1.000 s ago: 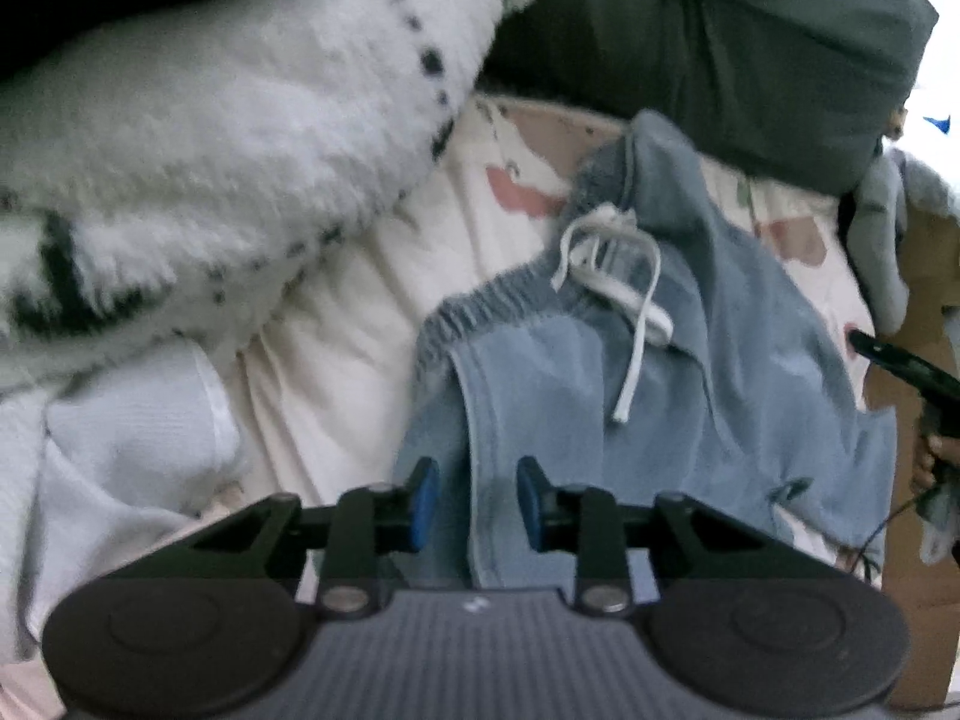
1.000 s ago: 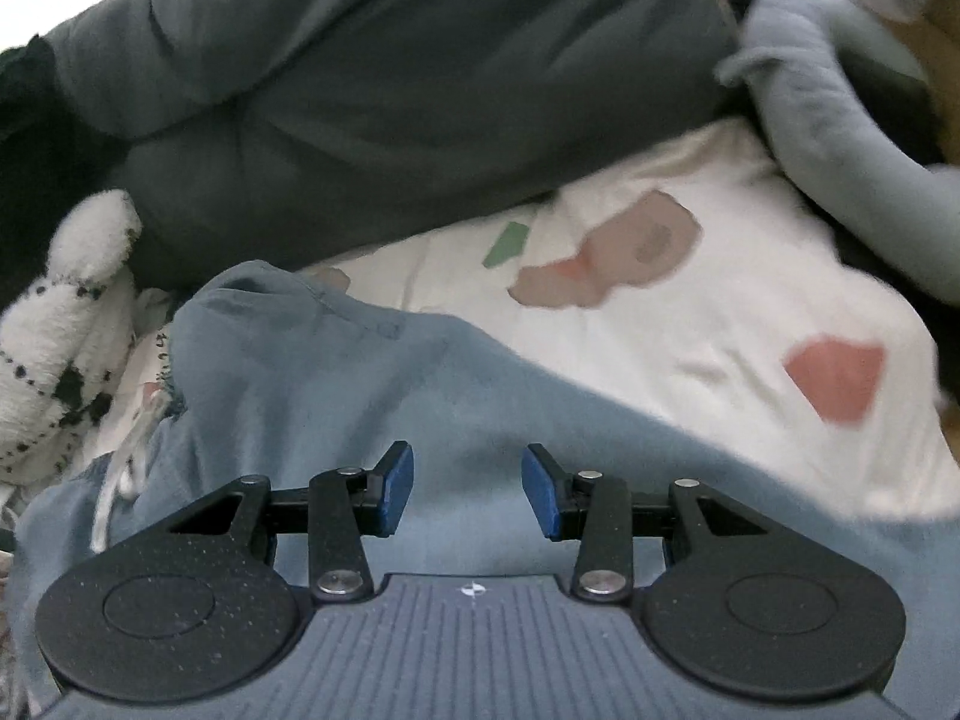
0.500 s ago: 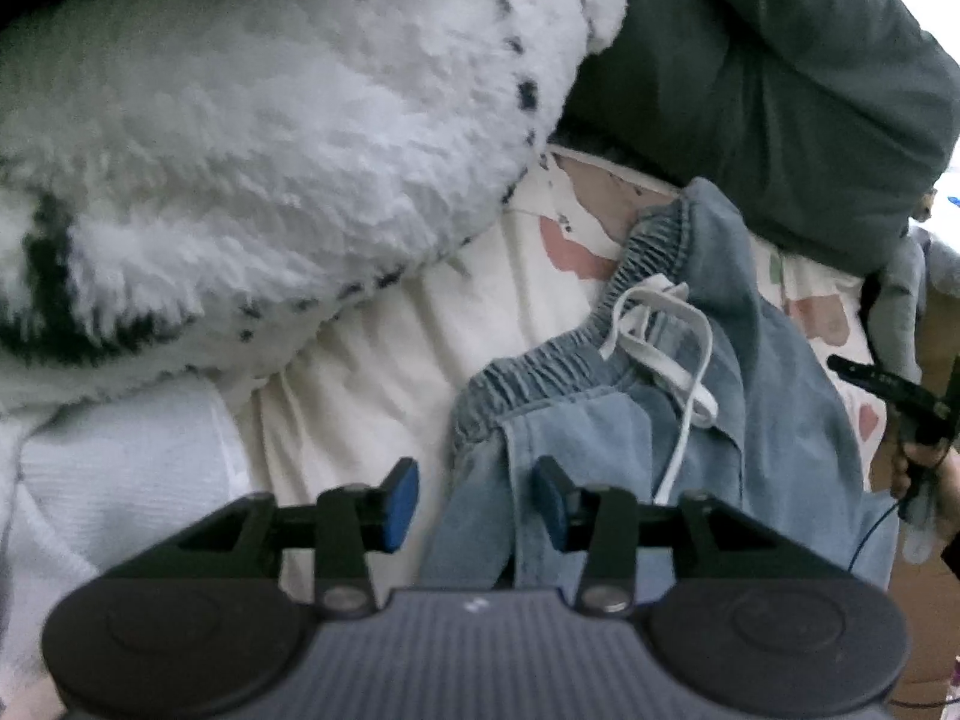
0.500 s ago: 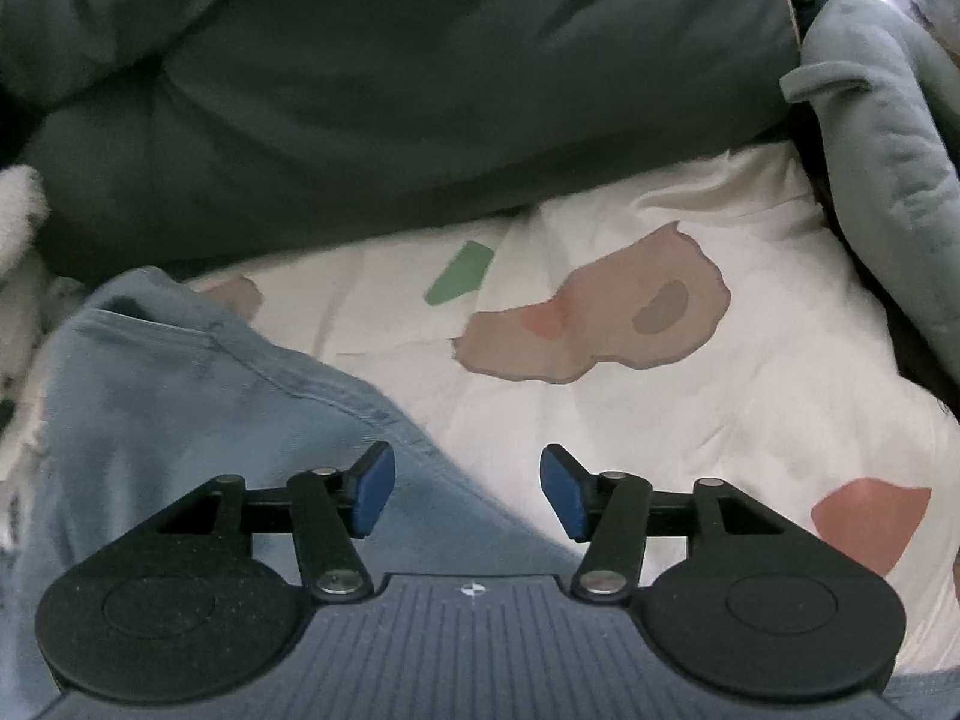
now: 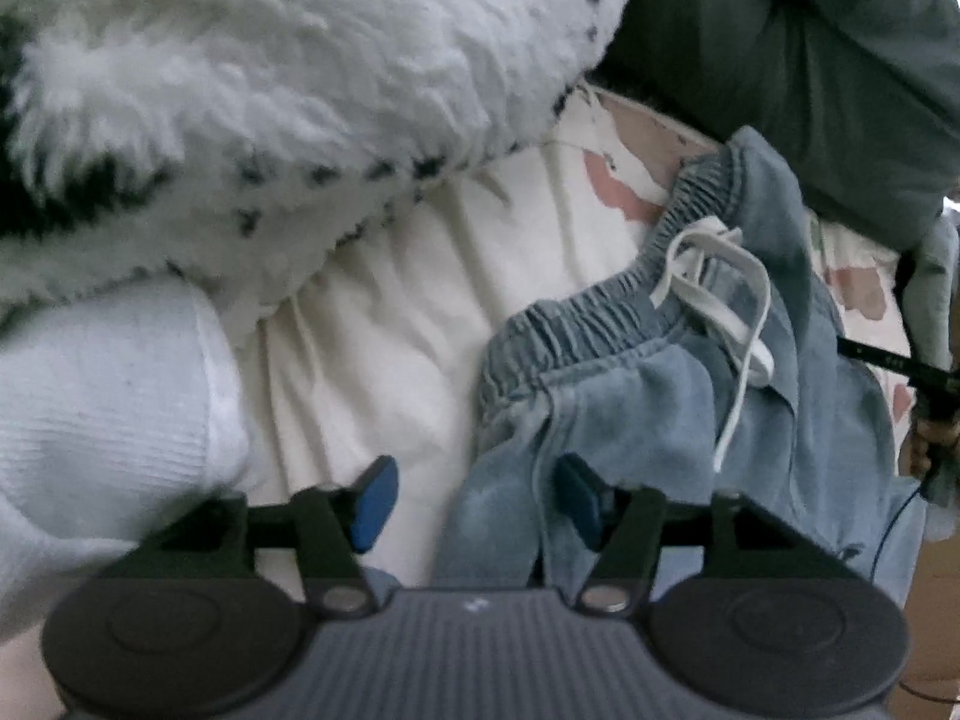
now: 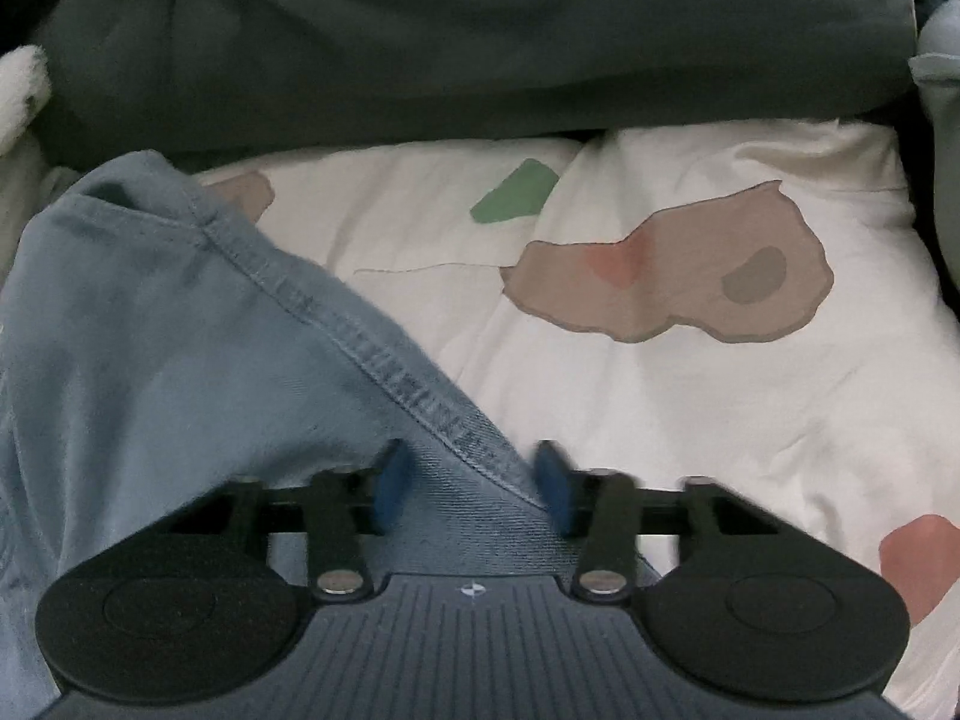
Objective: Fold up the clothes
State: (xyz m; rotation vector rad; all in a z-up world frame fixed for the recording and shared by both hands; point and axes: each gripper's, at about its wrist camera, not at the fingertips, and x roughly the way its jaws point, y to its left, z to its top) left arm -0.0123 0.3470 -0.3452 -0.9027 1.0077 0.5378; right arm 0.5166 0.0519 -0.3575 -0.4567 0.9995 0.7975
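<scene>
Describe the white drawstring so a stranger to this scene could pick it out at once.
Start at the cream patterned bedsheet, below the big fluffy white spotted blanket. On it lies a crumpled pair of light blue shorts with a gathered elastic waistband. The drawstring is the flat white cord tied at the middle of that waistband, with one end trailing down over the blue fabric; nothing else there is thin and white.

The blue fingers [image 6: 549,483] of the right gripper [image 6: 471,483] are smeared by motion, its body hides the near part of the denim shorts [image 6: 180,360], and the white fluffy blanket [image 5: 270,90] runs off the picture's edge.
</scene>
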